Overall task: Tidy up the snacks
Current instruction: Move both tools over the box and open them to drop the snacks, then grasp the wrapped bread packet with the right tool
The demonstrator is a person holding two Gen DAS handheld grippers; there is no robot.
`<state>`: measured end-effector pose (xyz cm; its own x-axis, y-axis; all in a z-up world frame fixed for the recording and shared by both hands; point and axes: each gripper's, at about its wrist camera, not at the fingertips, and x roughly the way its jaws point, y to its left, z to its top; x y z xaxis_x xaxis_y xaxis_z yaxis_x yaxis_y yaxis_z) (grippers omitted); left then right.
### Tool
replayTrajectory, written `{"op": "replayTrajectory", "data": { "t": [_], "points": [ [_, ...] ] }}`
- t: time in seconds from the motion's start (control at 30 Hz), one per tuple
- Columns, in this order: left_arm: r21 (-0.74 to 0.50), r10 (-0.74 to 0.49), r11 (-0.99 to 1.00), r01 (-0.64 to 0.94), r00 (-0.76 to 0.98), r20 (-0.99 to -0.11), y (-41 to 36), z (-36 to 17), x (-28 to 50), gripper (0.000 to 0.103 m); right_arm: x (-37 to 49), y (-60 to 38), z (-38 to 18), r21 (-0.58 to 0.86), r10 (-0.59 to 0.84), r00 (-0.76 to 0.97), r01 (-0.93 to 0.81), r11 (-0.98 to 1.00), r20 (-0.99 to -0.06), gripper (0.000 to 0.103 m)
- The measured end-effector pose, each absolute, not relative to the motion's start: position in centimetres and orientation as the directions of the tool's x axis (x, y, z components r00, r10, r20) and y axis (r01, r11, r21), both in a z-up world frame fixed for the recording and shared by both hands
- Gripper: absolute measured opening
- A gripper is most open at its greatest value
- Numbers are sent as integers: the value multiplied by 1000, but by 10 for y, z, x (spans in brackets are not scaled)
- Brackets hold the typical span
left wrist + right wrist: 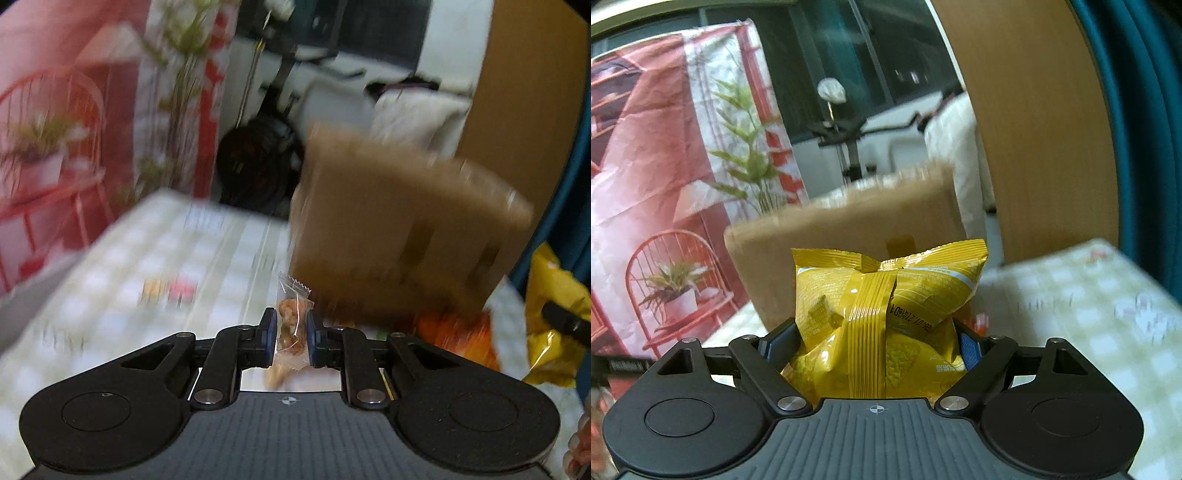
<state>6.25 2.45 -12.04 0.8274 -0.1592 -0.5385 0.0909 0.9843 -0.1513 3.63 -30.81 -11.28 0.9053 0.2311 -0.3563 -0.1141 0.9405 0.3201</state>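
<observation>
A clear snack packet [291, 328] sits pinched in the left hand-held gripper [290, 341]; the right hand-held gripper [877, 343] clamps a yellow chip bag [886, 317], hiding the blurred cardboard box [846, 236] base.

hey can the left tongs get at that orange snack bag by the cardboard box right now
Probably not yet. The left tongs are shut on a small clear snack packet, so they are occupied. The orange bag lies just ahead to the right, beside the cardboard box, with nothing visibly blocking it.
</observation>
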Motion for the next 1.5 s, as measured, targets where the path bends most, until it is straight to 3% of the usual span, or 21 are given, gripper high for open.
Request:
{"op": "replayTrajectory", "data": {
  "t": [0.33, 0.53, 0.67, 0.7, 0.77, 0.8, 0.83, 1.07, 1.23, 1.5],
  "points": [
    [-122, -253, 967, 224, 897, -362, -26, -25, 147, 18, 111, -314, -23, 205, 195, 965, -158, 966, -176, 81],
    [-92, -239, 971, 221, 904, -353, -64, -19, 211, 18, 185, -306, -10, 133, 152, 969, -127, 983, -193, 81],
    [-103, -246, 969, 224, 892, -379, -74, -32, 237, 19, 221, -302, -16, 160, 127, 962, -89, 983, -241, 82],
    [-120, -251, 968, 221, 883, -397, -75, -37, 244, 21, 229, -300, -20, 161, 122, 958, -81, 984, -259, 82],
    [-144, -254, 967, 212, 858, -447, -71, -47, 255, 40, 241, -295, -29, 167, 121, 945, -72, 983, -305, 86],
    [-147, -244, 969, 198, 857, -453, -70, -51, 256, 53, 247, -293, -34, 173, 128, 934, -72, 982, -335, 88],
    [-149, -236, 971, 187, 859, -455, -64, -53, 254, 58, 250, -289, -36, 177, 130, 926, -70, 982, -354, 89],
    [-167, -233, 971, 174, 847, -477, -27, -51, 230, 59, 223, -293, -39, 252, 196, 919, -111, 961, -343, 93],
    [-129, -229, 973, 190, 853, -470, -14, -43, 191, 59, 187, -300, -33, 270, 238, 918, -153, 951, -317, 91],
    [-104, -256, 966, 237, 823, -507, 3, -63, 121, 59, 115, -299, -53, 286, 288, 890, -190, 939, -353, 87]
  ]
}}
